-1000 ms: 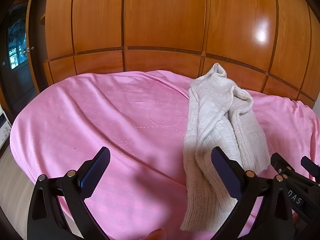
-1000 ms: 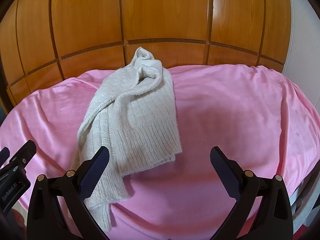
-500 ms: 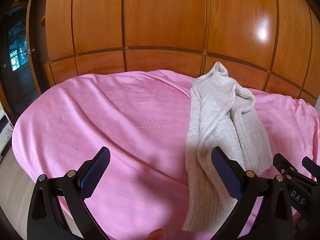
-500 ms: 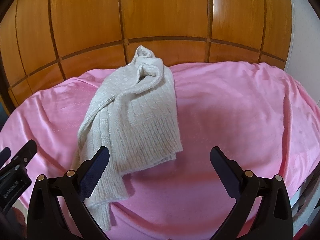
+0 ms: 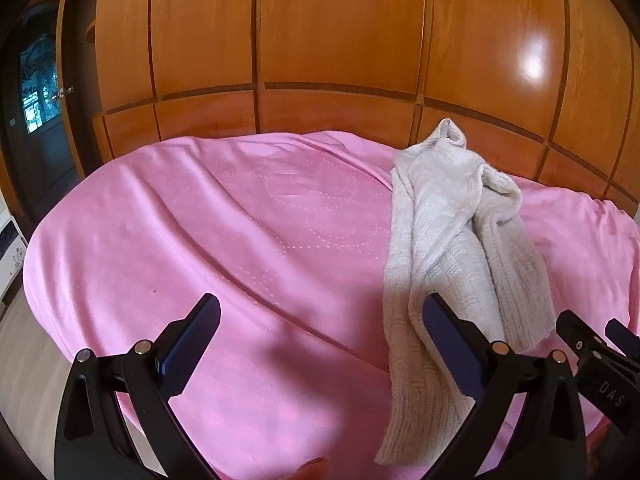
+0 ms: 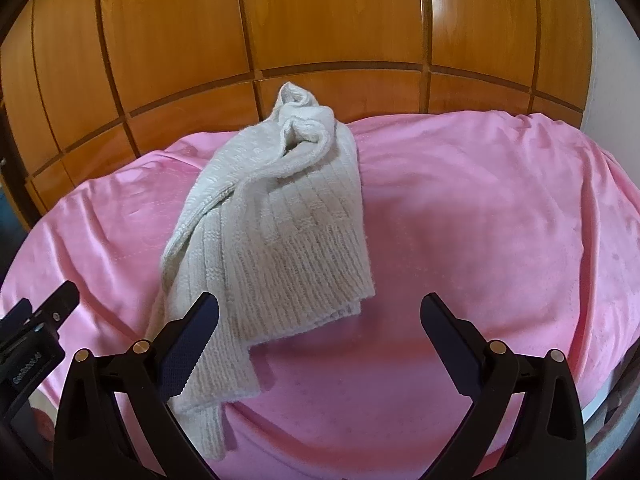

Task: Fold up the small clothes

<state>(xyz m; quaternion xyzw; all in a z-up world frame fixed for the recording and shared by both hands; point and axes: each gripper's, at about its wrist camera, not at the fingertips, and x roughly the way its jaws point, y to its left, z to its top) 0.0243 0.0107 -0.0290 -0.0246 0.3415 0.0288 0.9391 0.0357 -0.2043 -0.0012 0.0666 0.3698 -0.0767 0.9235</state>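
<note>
The cream ribbed knitted garment [image 6: 264, 236] lies bunched and unfolded on the pink blanket [image 5: 200, 240], and the left gripper [image 5: 320, 340] and the right gripper [image 6: 320, 328] both stand wide and hold nothing, so the folding seems not yet begun.

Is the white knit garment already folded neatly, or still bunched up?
Still bunched up. The knit garment lies crumpled lengthwise on the pink blanket, one end twisted into a peak and its edges uneven.

A home bedroom: pink bedspread [image 5: 200, 240] before wooden wardrobe doors [image 5: 336, 28].
</note>
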